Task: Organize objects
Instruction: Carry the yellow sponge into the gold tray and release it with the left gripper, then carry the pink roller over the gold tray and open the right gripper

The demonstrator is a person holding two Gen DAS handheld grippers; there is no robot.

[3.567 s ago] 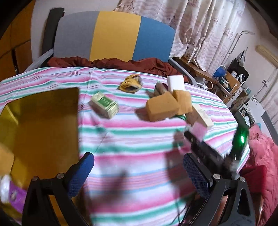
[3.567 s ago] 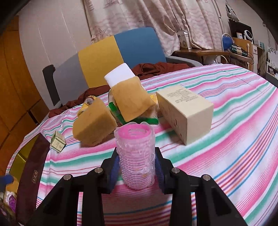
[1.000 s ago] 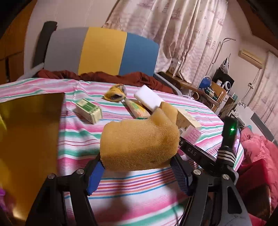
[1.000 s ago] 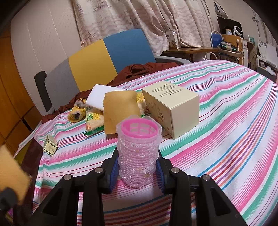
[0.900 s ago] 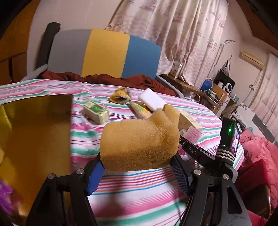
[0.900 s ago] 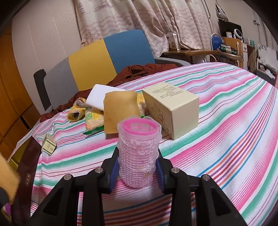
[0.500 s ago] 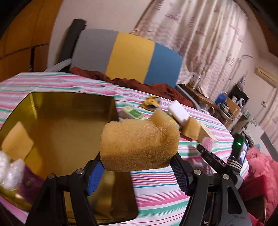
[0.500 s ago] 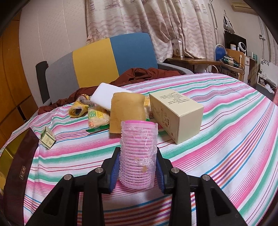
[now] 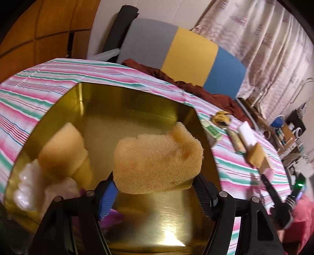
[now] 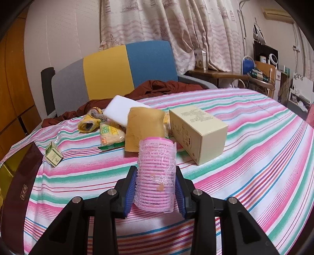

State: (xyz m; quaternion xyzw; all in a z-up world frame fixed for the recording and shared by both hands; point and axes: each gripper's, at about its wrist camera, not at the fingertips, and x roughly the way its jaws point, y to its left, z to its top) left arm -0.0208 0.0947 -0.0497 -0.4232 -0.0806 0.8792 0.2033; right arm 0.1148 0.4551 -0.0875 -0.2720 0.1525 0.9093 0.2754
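Lived-in home room: patterned curtains [image 10: 206,29], striped cloth over the surface [image 10: 255,137], tricolour chair [image 10: 117,66] draped with clothing [image 10: 157,88], cluttered side desk [image 10: 225,75], wall air conditioner [image 10: 276,11].

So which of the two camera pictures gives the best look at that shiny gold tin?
The left wrist view. There the gold tin fills the frame, open, with a sponge piece and white items inside. The right wrist view catches only a gold sliver and the dark outer wall at the left edge.

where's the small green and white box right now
In the right wrist view the small green and white box lies on the striped tablecloth at left, beside the dark brown lid.
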